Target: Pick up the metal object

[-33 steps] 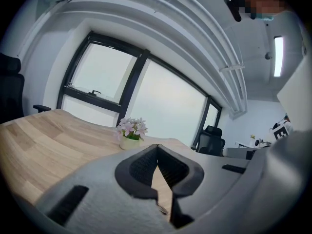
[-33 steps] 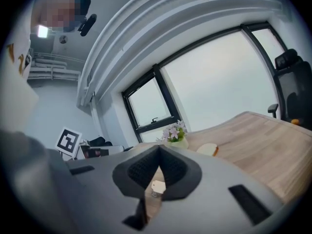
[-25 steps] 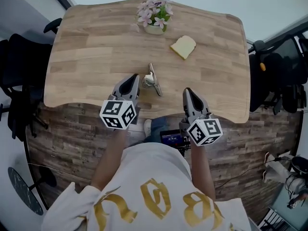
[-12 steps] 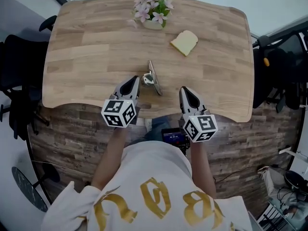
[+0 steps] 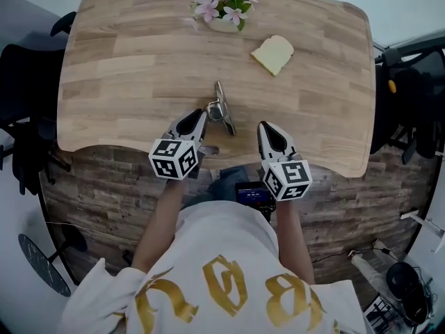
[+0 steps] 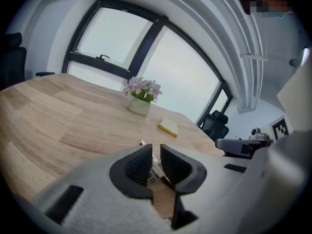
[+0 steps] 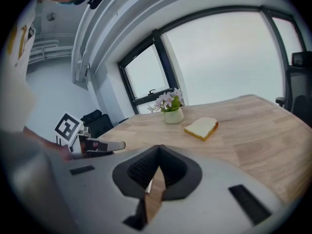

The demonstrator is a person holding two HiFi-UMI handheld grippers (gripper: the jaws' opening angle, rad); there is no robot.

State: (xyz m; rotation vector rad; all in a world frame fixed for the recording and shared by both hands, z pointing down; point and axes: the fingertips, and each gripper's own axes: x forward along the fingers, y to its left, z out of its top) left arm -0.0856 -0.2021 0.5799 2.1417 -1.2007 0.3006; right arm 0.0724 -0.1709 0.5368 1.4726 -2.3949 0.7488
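Nearest to us, the left gripper (image 5: 198,119) and the right gripper (image 5: 266,132) reach side by side across the table's (image 5: 125,61) wavy near edge, their tips just over the wood. The marker cubes (image 5: 174,158) hang back above the plank floor (image 5: 104,193).

In the left gripper view, the left gripper (image 6: 155,162) has its jaws a narrow slit apart, having just been opening. Its ribbed pads (image 6: 138,165) press on nothing. The metal object (image 6: 155,170) shows through the slit, ahead of the pads and not pinched by them.

In the right gripper view, the right gripper (image 7: 157,162) has its jaw tips closed together with nothing between them.

From the head view, the metal object (image 5: 222,110) lies on the table just beside the left gripper's tips, at their 1 o'clock. It is at 10 o'clock from the right gripper and clearly apart from it.

Bare wood spreads from 9 to 11 o'clock of the object, out to the left edge. More bare wood lies at 3 o'clock, toward the right edge.

Farther off, a bread slice (image 5: 273,53) sits at the object's 1 o'clock, and a flower pot (image 5: 224,2) stands at 12 o'clock by the far edge.

Dark chairs (image 5: 21,96) stand close beyond the left and right edges.
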